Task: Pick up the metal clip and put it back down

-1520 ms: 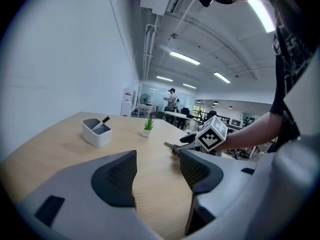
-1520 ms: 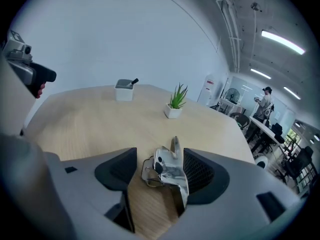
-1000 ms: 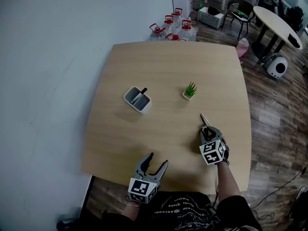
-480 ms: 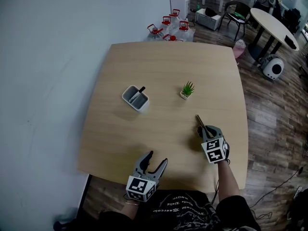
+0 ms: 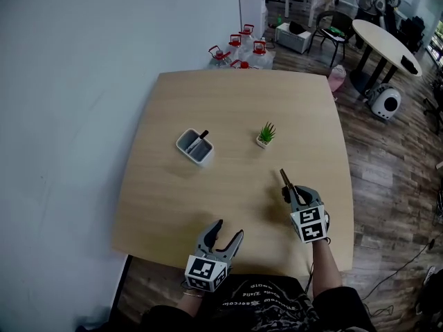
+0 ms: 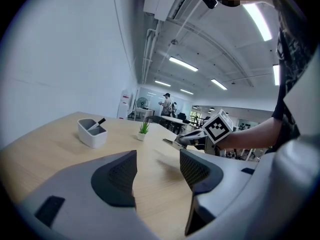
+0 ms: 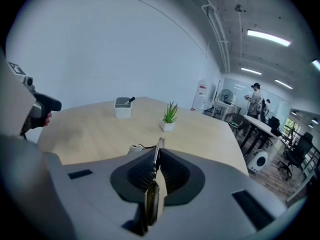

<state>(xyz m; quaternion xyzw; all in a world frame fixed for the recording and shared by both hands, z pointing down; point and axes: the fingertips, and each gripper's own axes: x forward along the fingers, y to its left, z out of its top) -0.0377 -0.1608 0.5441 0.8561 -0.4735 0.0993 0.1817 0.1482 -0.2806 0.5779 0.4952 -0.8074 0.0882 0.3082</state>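
We had the thin, flat, dull-silver metal clip (image 7: 152, 199) pinched edge-on between the ribbed black pads of our right gripper (image 7: 157, 156). Its jaws had just been closing and stood narrow on the clip. The strip's slim end poked out past the fingertips, raised off the smooth pale wooden table (image 5: 235, 102) near its right edge. Our left gripper (image 6: 157, 166) hovered at the near edge, its moulded grey jaws wide apart around nothing. Toward the table's middle stood a white rectangular holder (image 5: 201, 159) with a black pen (image 5: 201, 135) in it and, beside it, a small spiky green potted plant (image 5: 264, 135).
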